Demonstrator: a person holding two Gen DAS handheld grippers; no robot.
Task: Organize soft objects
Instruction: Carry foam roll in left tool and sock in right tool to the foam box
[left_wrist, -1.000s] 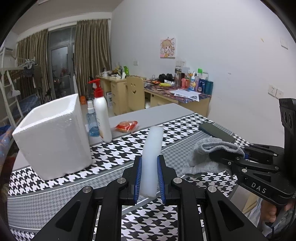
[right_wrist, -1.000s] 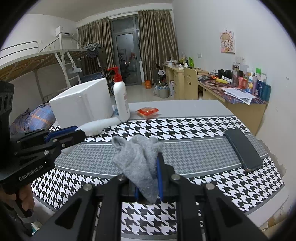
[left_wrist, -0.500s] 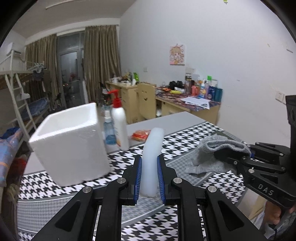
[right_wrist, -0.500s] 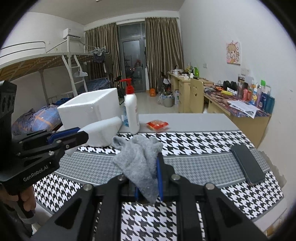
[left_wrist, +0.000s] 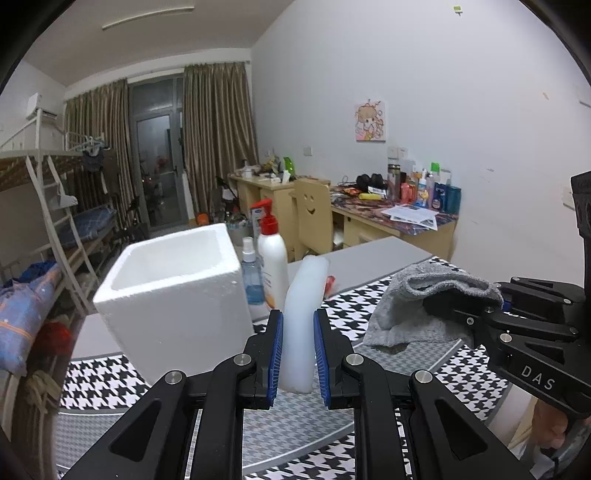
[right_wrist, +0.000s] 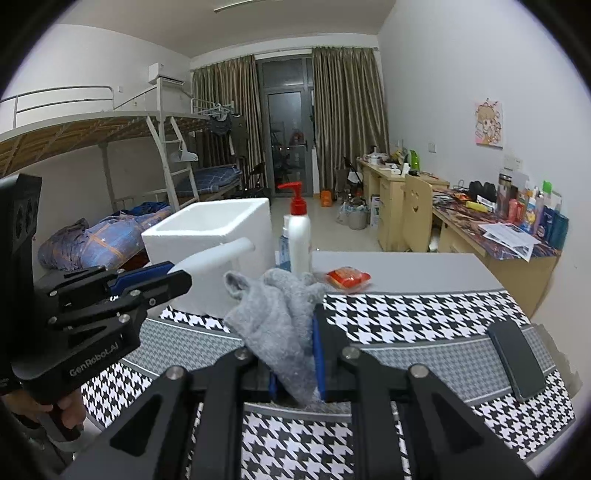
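Both grippers have risen since the earlier frame, and the foam box (left_wrist: 173, 295) now looms closer. The left gripper (left_wrist: 298, 354) clamps a white foam strip (left_wrist: 301, 314) above the table (right_wrist: 406, 317); the right gripper (right_wrist: 297, 365) pinches a grey sock (right_wrist: 275, 321), beside the box.

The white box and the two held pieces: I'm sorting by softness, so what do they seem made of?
White box: likely expanded foam, matte, grainy thick walls. White strip in the left gripper: probably soft foam, smooth, bending. Grey cloth in the right gripper: fuzzy knit, limp.
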